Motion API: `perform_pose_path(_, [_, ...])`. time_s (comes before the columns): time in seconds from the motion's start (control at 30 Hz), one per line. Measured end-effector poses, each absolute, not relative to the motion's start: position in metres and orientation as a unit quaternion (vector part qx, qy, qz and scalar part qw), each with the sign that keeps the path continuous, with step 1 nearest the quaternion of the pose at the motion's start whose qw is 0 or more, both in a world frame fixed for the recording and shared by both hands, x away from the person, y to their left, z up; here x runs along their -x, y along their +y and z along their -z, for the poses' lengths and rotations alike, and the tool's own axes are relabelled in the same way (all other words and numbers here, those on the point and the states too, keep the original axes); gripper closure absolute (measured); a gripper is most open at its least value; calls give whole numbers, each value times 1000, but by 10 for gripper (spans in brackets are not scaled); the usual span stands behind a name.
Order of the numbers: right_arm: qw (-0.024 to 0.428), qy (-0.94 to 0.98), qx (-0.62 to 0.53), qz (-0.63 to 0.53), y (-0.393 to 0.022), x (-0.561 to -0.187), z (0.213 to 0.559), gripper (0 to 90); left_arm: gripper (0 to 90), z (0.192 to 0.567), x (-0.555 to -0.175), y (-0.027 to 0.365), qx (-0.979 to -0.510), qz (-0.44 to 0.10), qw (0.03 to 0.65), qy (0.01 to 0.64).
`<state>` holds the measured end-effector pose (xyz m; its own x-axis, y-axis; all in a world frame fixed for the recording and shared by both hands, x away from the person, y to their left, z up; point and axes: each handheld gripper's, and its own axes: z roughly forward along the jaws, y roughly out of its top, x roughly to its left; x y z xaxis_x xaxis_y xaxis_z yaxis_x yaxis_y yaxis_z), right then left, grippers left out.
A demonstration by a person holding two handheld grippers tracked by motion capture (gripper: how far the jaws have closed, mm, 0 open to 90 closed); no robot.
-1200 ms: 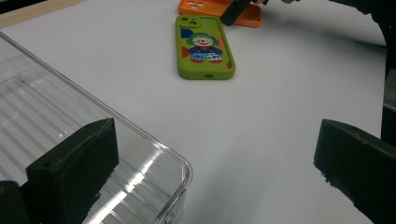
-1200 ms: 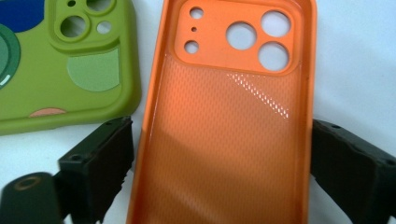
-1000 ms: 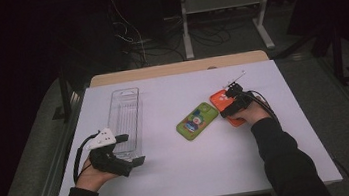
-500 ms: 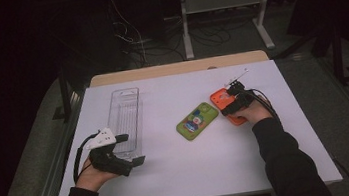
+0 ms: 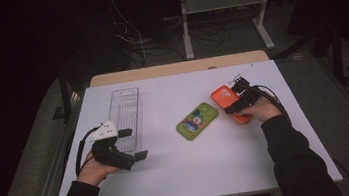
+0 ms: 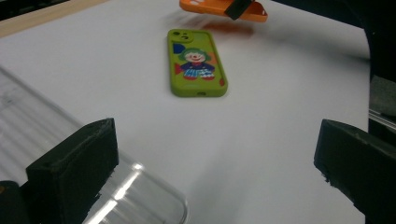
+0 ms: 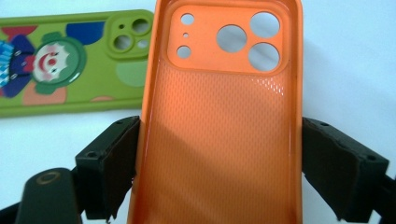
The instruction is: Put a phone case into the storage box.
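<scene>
Orange case (image 7: pixel 219 116) is sitting between the jaws of the right tongs (image 7: pixel 219 158), which are clamping it across its width near one short end, hollow side facing the camera and lens cut-outs pointing away. In the left gripper view the same case (image 6: pixel 224 8) is hanging above its own shadow, so it is judged to be clear of the desk (image 5: pixel 221 163) at the far right. Green case (image 5: pixel 197 121), printed with a clown, is lying flat near the desk's middle, just left of the orange one and apart from it. Clear tray (image 5: pixel 126 115) is standing at the left, long side running near to far. Left tongs (image 5: pixel 130 144) are resting beside the tray's near end with jaws wide apart and nothing between them.

Step in hand, as judged: lifting the orange case for carrying, probably leftward to the tray. Doing it well is calling for a level wrist, since a soft case gripped by its rims is bowing easily and could spring out under a harder squeeze. Raising it fully before travelling is keeping its trailing end from dragging over the green case. Left tongs are best staying off the tray's opening, or steadying its wall, while the case is coming down lengthwise along the tray.
</scene>
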<state>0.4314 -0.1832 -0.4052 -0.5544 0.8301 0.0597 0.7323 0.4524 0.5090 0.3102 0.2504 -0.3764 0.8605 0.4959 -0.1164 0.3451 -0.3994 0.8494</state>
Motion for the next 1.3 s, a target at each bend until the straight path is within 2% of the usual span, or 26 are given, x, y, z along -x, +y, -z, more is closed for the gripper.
perform_pose_path(0.7, [74,895,-347,-272,-166,-403,381,146,0,355,-353,188,-845,-40,499,187])
perform_pose_path(1.03, [59,919,-278,-274,-158,-392,381,145,0,352,-367,162,-854,-39,496,151])
perform_pose_path(1.3, [29,939,-201,-279,-137,-380,385,145,0,360,-365,151,-874,-28,473,109])
